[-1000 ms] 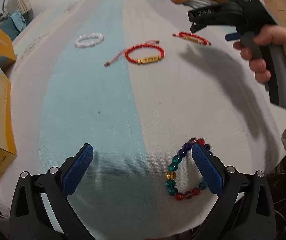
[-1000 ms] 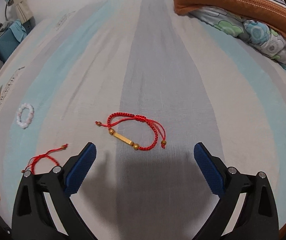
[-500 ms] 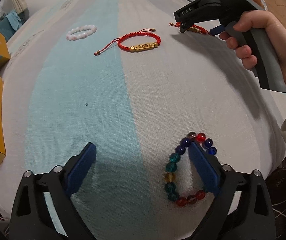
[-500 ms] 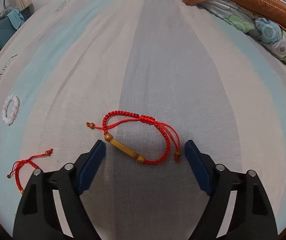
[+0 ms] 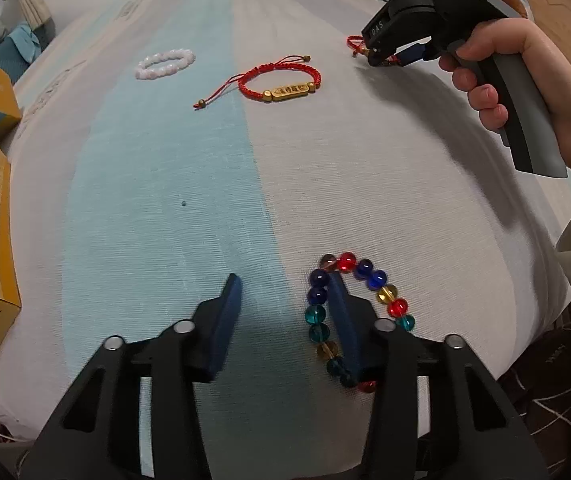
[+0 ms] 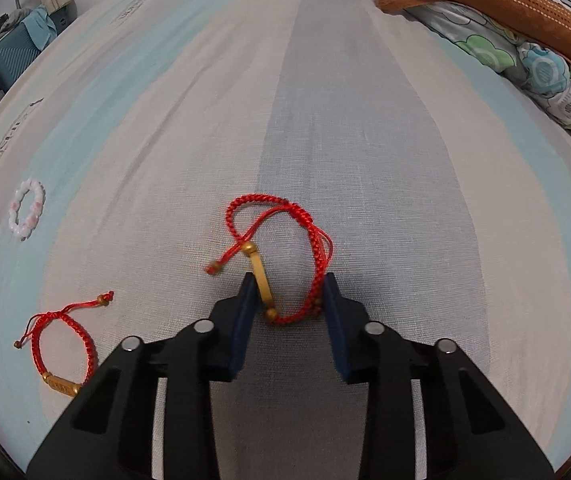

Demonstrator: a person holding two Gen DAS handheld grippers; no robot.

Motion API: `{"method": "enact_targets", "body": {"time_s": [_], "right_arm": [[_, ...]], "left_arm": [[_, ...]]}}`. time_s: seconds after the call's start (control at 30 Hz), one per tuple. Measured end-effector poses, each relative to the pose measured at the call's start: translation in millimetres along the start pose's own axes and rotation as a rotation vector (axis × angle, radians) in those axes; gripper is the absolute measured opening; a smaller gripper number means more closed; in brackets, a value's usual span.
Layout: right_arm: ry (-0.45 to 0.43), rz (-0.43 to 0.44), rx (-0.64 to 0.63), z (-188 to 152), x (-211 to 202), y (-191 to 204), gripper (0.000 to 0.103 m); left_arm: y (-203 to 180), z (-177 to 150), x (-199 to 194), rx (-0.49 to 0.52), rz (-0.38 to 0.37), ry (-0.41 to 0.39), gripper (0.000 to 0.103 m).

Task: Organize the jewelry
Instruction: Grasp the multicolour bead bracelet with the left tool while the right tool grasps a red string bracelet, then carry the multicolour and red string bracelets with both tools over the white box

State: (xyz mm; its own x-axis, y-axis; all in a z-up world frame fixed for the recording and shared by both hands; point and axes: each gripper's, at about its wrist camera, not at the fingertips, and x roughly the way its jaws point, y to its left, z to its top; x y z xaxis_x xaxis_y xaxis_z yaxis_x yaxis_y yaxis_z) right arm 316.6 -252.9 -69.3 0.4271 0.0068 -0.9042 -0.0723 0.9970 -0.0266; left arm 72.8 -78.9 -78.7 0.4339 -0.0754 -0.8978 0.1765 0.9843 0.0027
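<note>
On the striped bed (image 6: 357,128), the right claw (image 6: 287,294) is closing around a red cord bracelet (image 6: 285,256), its gold bar running lengthwise between the pads. The left claw (image 5: 285,300) is closing, one finger inside the multicoloured bead bracelet (image 5: 355,312).

We are in a bedroom at home: we work on a bed spread with a striped sheet (image 6: 325,128) in pale blue, cream and grey, a folded floral quilt (image 6: 525,52) with an orange striped cover at its head, and a blue suitcase (image 6: 9,60) beside it.
</note>
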Motion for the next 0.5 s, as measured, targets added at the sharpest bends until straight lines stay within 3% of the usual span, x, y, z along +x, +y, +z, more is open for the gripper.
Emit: {"method": "enact_targets", "body": {"time_s": [0.27,0.5], "right_arm": [[-0.001,-0.002,0.008,-2,-3,2,0.018],[-0.011,0.015,0.026,0,-8,-3,0.013]], "left_arm": [[6,4,0,-0.007,-0.001,0.001,0.009],[14,7,-4,-0.028,-0.038,-0.009,0.009]]}}
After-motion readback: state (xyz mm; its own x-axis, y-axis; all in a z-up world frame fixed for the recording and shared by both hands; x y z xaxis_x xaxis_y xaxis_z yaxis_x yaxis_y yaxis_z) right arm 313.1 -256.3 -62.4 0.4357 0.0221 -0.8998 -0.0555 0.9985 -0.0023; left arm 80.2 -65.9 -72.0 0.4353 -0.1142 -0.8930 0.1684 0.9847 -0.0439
